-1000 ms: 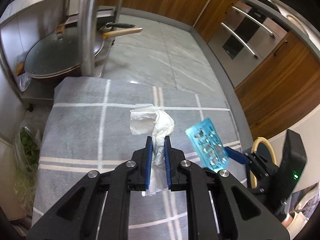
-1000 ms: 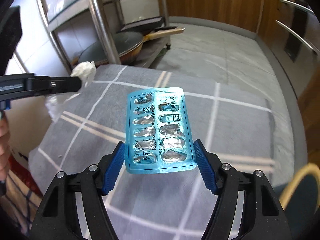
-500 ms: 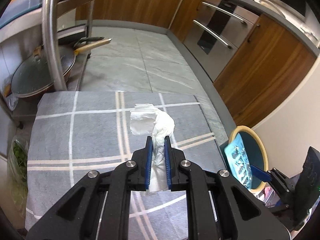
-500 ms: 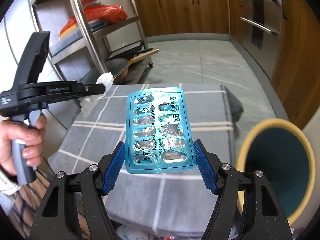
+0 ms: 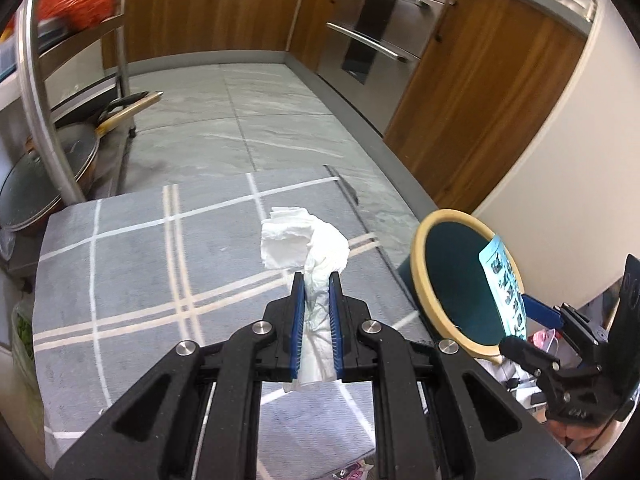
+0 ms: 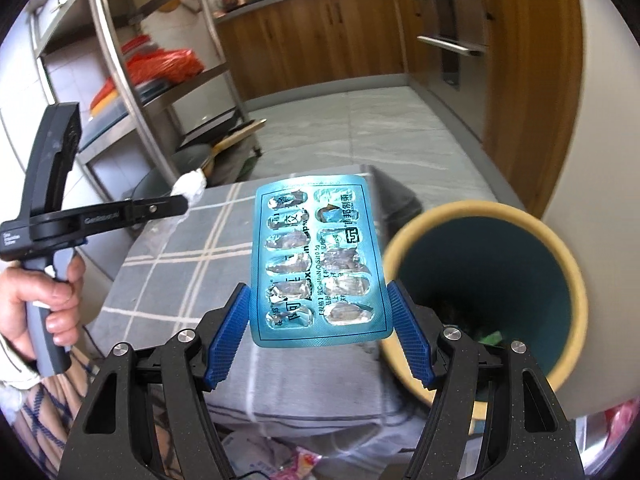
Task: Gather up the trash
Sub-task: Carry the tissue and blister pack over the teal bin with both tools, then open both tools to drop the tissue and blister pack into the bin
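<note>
Progress: both pieces of trash are picked up and off the grey checked cloth (image 5: 132,280); neither is yet in the bin (image 6: 568,264). In my judgement the collecting is done and the dropping remains, for two items. No other loose trash shows on the cloth in either view. Something dark and a green scrap lie at the bottom of the bin; what they are I cannot tell.

Bin: teal inside, cream rim, standing off the cloth's edge at about 3 o'clock in the left wrist view, and at 3 to 4 o'clock in the right wrist view. Its mouth is open and unobstructed.

Right gripper (image 6: 318,320): jaws set fairly wide, clamped on the two long edges of an empty blue blister pack (image 6: 320,256). The pack stands out forward of the fingers, foil side to the camera, pockets burst. Seen from the left wrist view, the pack sits over the far rim of the bin, at or just above the opening. Judgement: this item is nearest to release.

Left gripper (image 5: 316,312): jaws narrow, pinching a crumpled white tissue (image 5: 300,240) that bulges out at 12 o'clock from the fingertips and trails back between the pads. It hangs above the cloth, well apart from the bin, which lies to its 3 o'clock
</note>
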